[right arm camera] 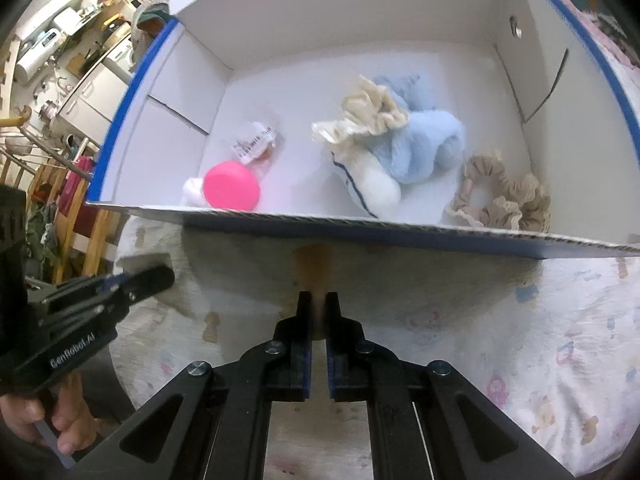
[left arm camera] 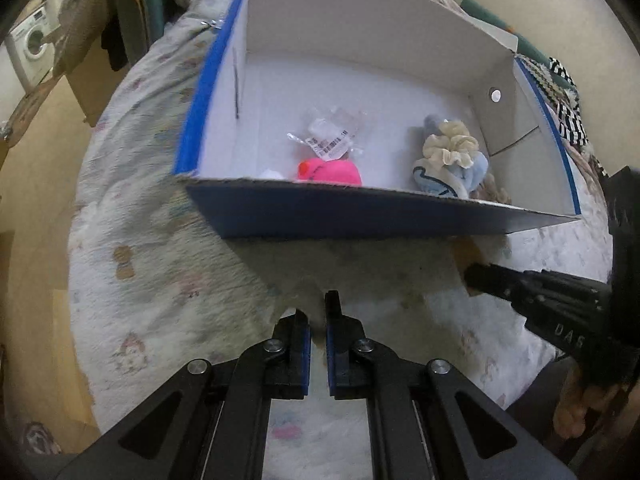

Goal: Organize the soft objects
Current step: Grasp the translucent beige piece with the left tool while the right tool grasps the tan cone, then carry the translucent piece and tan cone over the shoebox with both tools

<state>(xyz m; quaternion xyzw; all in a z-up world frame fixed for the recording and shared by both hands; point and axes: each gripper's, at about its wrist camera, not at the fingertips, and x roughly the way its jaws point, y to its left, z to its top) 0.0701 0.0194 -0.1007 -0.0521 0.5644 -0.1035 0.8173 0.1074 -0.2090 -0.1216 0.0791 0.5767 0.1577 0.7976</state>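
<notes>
A pale grey-white plush toy [left arm camera: 352,268] with a tan patch [right arm camera: 314,266] lies on the bed just in front of the box. My left gripper [left arm camera: 317,306] is shut on its left part. My right gripper [right arm camera: 318,300] is shut on its tan part; it also shows in the left wrist view [left arm camera: 476,276]. The blue-and-white cardboard box [right arm camera: 360,228] holds a pink ball [right arm camera: 231,186], a small plastic packet [right arm camera: 256,142], a light blue fluffy cloth [right arm camera: 424,144], a cream scrunchie [right arm camera: 372,108], a white rolled cloth [right arm camera: 376,190] and a beige scrunchie [right arm camera: 504,196].
The box stands on a bed with a pale patterned cover [right arm camera: 540,340]. Striped fabric [left arm camera: 568,96] lies behind the box. A washing machine [left arm camera: 28,44] and wooden furniture [right arm camera: 68,216] stand beyond the bed's left edge.
</notes>
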